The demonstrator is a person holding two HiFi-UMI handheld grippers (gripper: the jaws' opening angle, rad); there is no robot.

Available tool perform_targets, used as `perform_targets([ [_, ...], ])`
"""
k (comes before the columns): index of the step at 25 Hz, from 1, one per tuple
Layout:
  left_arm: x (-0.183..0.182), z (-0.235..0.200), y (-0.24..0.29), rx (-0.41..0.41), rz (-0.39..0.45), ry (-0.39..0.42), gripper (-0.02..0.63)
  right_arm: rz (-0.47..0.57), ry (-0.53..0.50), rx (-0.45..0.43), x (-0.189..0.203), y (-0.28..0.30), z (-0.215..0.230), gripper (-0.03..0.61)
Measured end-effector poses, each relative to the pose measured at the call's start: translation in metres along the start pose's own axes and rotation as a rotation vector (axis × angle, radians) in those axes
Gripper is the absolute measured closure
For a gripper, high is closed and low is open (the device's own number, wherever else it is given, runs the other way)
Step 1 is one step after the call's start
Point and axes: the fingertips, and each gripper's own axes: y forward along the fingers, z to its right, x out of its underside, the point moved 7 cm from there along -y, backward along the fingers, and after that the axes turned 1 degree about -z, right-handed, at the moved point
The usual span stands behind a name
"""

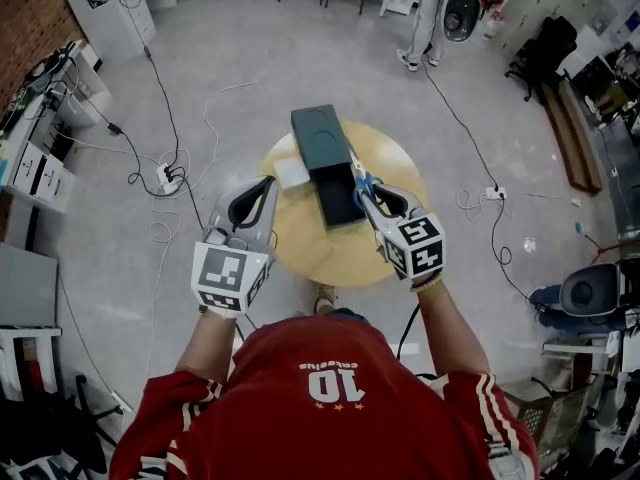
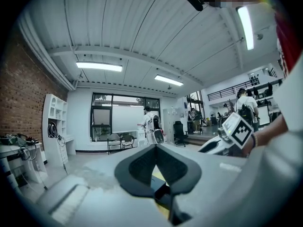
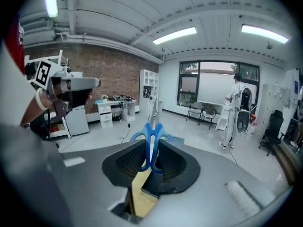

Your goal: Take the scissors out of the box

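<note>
Between the jaws of the right gripper [image 3: 151,146]: scissors [image 3: 150,134], blue handle loops pinched between the dark pads, pale blades closed and pointing away from the hand, up and far. Grasp on the loops only, none on the blades.

Just left of that gripper, by the head view: dark box [image 1: 326,163], long, lying near-to-far across the round wooden table [image 1: 300,253]. Scissors apparently out of it and raised beside its right edge, touching neither box nor table so far as can be told. White flat piece [image 1: 291,172] touching or just beside the box's left side; nature unclear.

Left gripper [image 1: 266,184] left of the box, over the near edge of the table, pointing far. Jaw tips together, nothing between them, no contact with the box.

Step in hand, by judgement: carrying the scissors off, task nearly complete. For doing it well:
- keep the pinch steady, a hold on loops alone being likely weak against swinging;
- keep the blades pointed away from the body and the other gripper;
- clear the box's rim fully before lowering;
- lay flat on bare table to the right, then let go;
- keep the left gripper ready to steady the box.

Beyond the table: grey floor, power strip [image 1: 167,178] with trailing cables to the left, person standing [image 1: 425,23] well apart on the far side.
</note>
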Motion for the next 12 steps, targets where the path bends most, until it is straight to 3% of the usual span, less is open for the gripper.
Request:
perform_targets([
  [12, -0.024, 0.023, -0.015, 0.040, 0.086, -0.015, 0.611, 0.350, 0.084, 0.111, -0.060, -0.091, -0.036, 0.492],
])
